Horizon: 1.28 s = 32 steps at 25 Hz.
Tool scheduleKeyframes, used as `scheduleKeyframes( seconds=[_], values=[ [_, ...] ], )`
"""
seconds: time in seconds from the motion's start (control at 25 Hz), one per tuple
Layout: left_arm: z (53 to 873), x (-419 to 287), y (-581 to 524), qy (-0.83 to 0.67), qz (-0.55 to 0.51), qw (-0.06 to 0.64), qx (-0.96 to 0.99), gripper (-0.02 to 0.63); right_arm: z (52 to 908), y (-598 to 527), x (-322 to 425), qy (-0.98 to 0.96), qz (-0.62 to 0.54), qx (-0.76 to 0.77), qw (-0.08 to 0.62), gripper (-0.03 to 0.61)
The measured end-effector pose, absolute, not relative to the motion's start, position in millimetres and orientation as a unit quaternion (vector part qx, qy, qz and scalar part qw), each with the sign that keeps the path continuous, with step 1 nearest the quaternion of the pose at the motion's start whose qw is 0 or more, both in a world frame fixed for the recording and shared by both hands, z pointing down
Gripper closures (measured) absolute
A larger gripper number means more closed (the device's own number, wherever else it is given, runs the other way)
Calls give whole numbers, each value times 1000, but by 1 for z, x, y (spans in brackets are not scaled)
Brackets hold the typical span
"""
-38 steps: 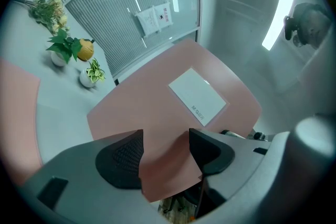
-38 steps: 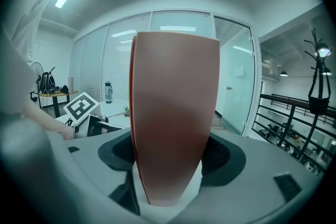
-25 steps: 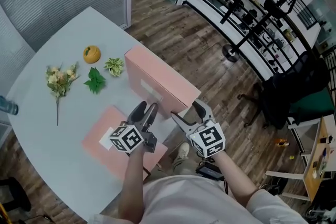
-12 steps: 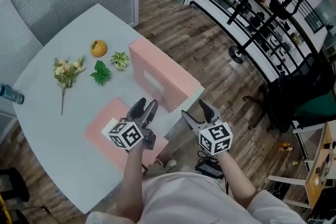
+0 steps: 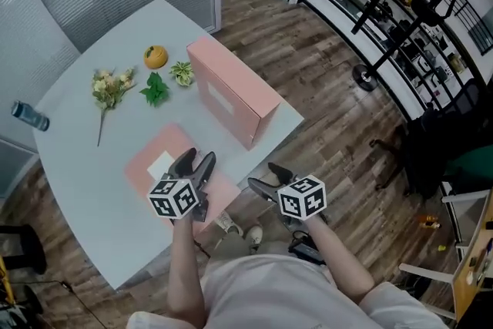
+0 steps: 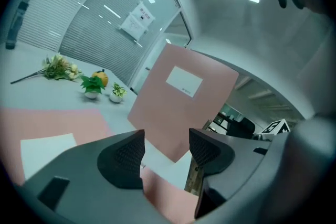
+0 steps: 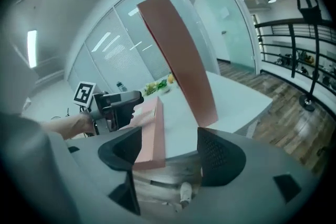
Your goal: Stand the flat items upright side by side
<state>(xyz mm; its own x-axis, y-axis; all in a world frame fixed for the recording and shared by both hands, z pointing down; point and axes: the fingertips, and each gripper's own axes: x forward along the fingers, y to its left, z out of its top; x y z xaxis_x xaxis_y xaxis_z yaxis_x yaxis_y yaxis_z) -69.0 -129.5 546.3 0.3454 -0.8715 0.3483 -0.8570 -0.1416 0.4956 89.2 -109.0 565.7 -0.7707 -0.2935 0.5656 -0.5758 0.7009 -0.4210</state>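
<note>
One pink flat box (image 5: 231, 92) stands upright on its long edge across the pale table (image 5: 92, 189). The white label on the upright box (image 6: 184, 97) faces my left gripper. A second pink box (image 5: 162, 164) with a white label lies flat near the table's front edge. My left gripper (image 5: 196, 162) hovers over the flat box's near right part, open with nothing between its fingers. My right gripper (image 5: 264, 187) is open and empty just off the table's front edge, short of the upright box (image 7: 181, 68). The flat box's end (image 7: 149, 131) lies ahead of the right gripper's (image 7: 170, 157) left jaw.
An orange (image 5: 155, 56), a small succulent (image 5: 182, 72), a leafy green plant (image 5: 155, 91) and a flower sprig (image 5: 110, 88) lie at the far side of the table. A bottle (image 5: 29, 117) lies at the left edge. Wooden floor and a black stand (image 5: 370, 73) are to the right.
Both grippers have drawn back toward the person. The right gripper has come away from the upright box's near end, and the box stays standing. The left gripper remains over the flat box.
</note>
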Motion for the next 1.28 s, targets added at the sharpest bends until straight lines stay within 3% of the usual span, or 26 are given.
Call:
scheduleKeyframes(
  seconds=[0.24, 0.52, 0.8, 1.28],
  values=[
    [561, -99, -92, -624, 71, 302, 718, 348, 600, -70, 87, -872, 375, 188, 252, 248],
    [588, -121, -57, -655, 191, 279, 676, 345, 621, -52, 76, -840, 470, 172, 208, 247],
    [623, -93, -41, -601, 297, 262, 694, 333, 645, -49, 70, -793, 557, 181, 167, 247],
    [628, -82, -41, -584, 296, 252, 713, 344, 660, -60, 44, -780, 599, 144, 114, 253]
  ],
)
